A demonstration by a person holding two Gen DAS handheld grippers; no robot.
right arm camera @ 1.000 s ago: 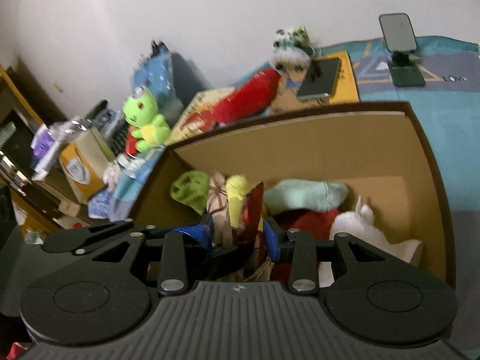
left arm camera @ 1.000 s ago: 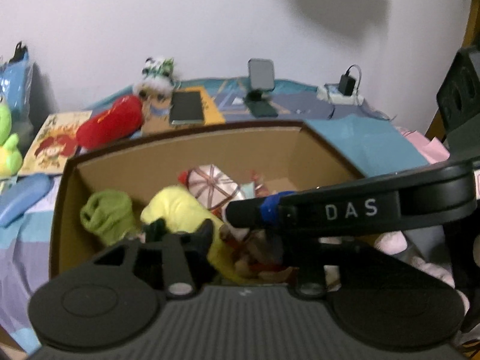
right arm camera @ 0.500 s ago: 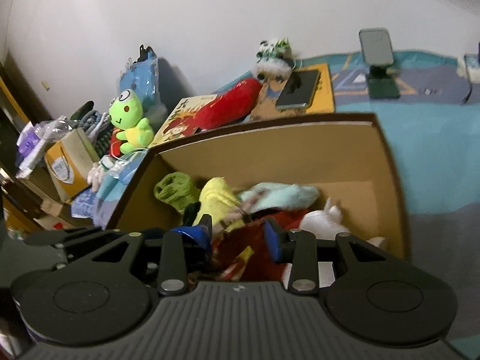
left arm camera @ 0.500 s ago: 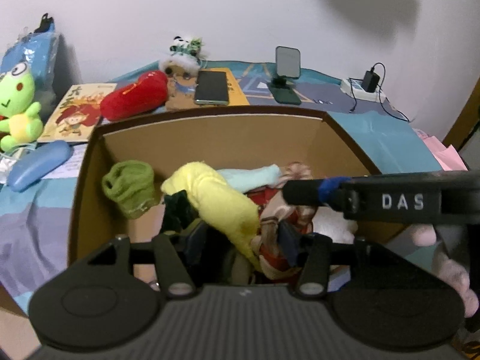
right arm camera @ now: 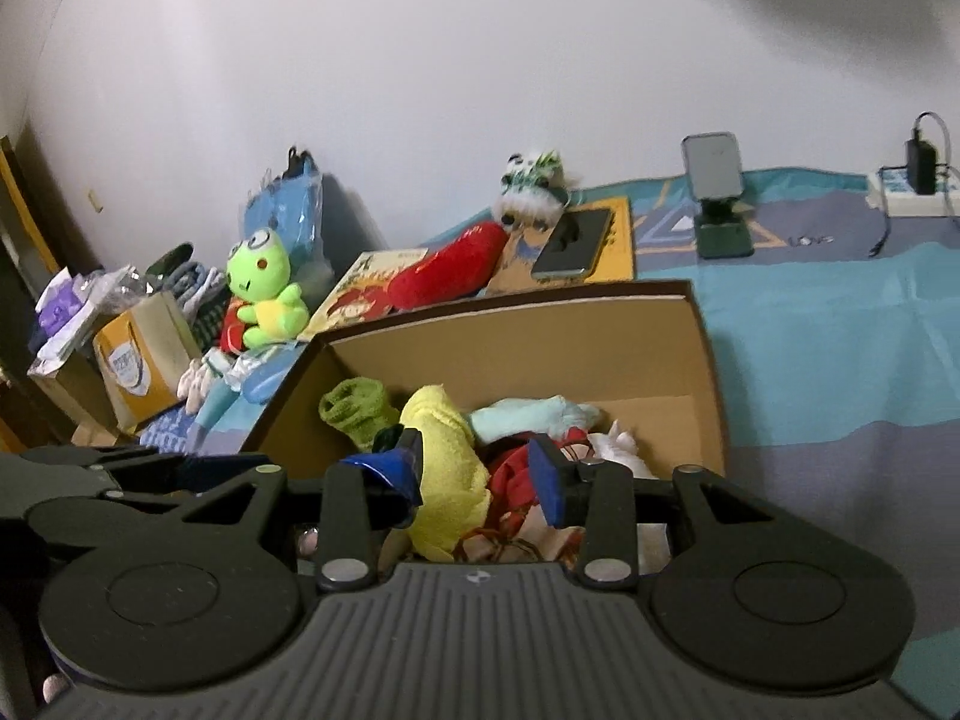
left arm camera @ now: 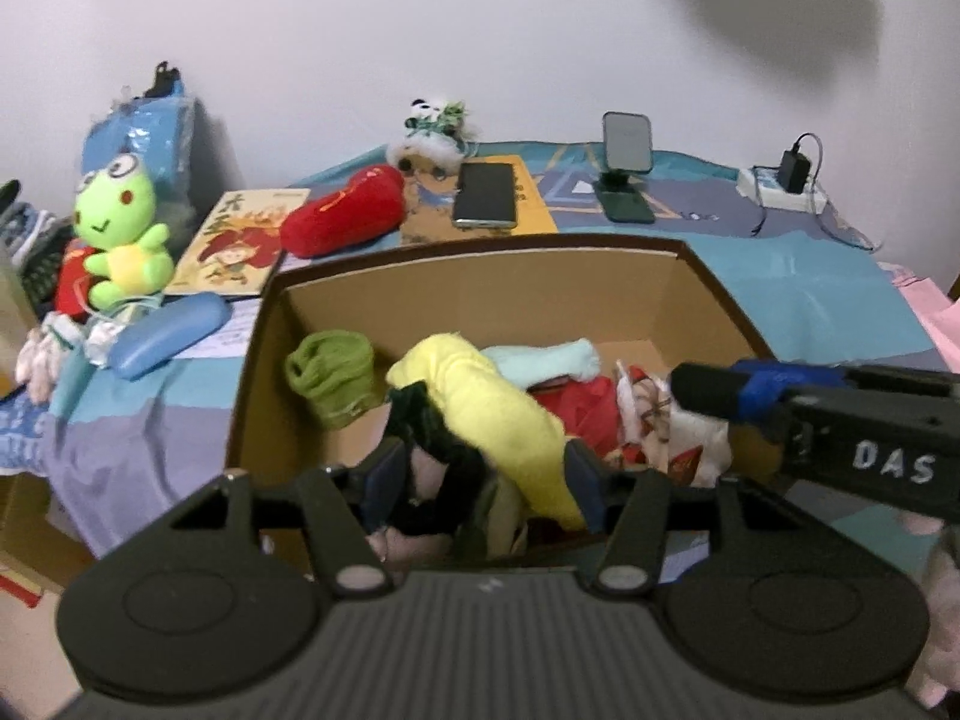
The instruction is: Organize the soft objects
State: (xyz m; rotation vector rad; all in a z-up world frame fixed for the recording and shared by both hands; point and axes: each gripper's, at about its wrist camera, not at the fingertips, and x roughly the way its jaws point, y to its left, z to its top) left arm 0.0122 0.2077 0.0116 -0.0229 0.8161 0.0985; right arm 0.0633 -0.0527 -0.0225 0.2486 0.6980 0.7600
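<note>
Sitting on a bed with a patchwork cover, the cardboard box (left arm camera: 480, 288) is the landmark, and everything else is placed from it. Left of the box, well outside its wall, a green frog plush (left arm camera: 120, 222) sits upright, with a blue case (left arm camera: 168, 339) lying between it and the box. Just beyond the box's far-left corner a red plush (left arm camera: 342, 216) lies with its long axis running left to right, roughly along the back wall — apart from the cardboard, not in it.

Inside the box, from the left wall: an olive-green sock (left arm camera: 330, 375), then a yellow soft piece (left arm camera: 480, 408) whose long axis runs from the box's middle toward the near wall, then a pale mint piece (left arm camera: 540, 357) and red cloth (left arm camera: 576, 408) toward the right.

The left gripper (left arm camera: 480, 480) hangs over the near wall, fingers spreading wider; the yellow piece passes between them, and the pads seem clear of it, though blur makes that uncertain. The right gripper (right arm camera: 480, 474) is at the same near wall, its fingers also opening, the yellow piece between them but seemingly loose.

For the loose plush left of the box, the left gripper looks the nearer; a grasp across the red plush's short axis would suit best.
</note>
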